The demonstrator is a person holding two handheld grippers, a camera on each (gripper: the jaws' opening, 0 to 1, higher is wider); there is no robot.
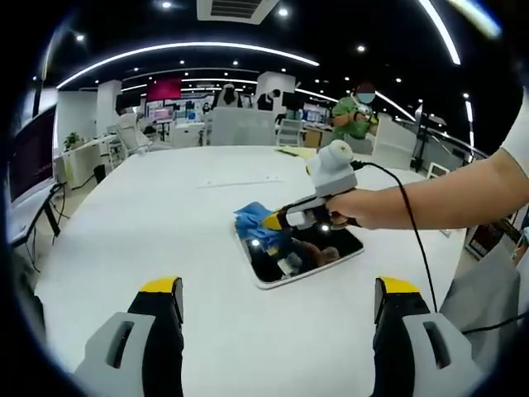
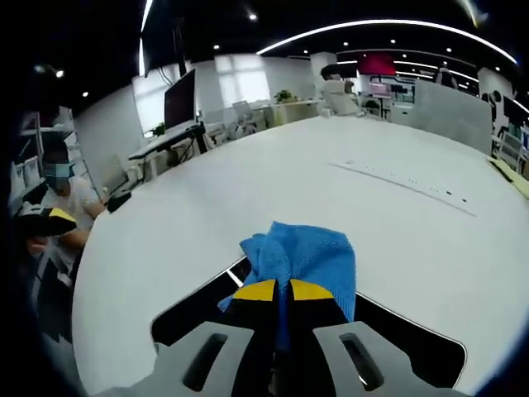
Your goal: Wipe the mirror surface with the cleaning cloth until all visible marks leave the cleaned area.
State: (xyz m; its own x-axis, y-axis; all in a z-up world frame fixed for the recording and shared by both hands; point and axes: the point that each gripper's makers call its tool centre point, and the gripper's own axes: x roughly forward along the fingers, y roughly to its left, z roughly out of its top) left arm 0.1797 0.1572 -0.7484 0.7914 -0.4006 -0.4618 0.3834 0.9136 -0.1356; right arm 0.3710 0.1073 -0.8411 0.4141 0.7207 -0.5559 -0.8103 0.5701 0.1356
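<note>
Two grippers were in play over the white table (image 1: pixel 165 215). The right gripper (image 2: pixel 282 291) was seen with its yellow-tipped jaws pressed together on the blue cleaning cloth (image 2: pixel 307 256), which bunched out just ahead of the fingertips and rested on the far edge of the mirror (image 2: pixel 190 310); the dark glass ran back beneath and to both sides of the fingers. The left gripper (image 1: pixel 281 289) was held with its jaws wide apart and nothing between them, the mirror (image 1: pixel 331 248) lying well ahead of its fingertips. Little of the glass appeared to have been covered (a judgement only). The unpinned mirror could be pushed along the smooth tabletop by a hard stroke, and the loosely bunched cloth could be dragged out of the pinch, leaving marks behind.
</note>
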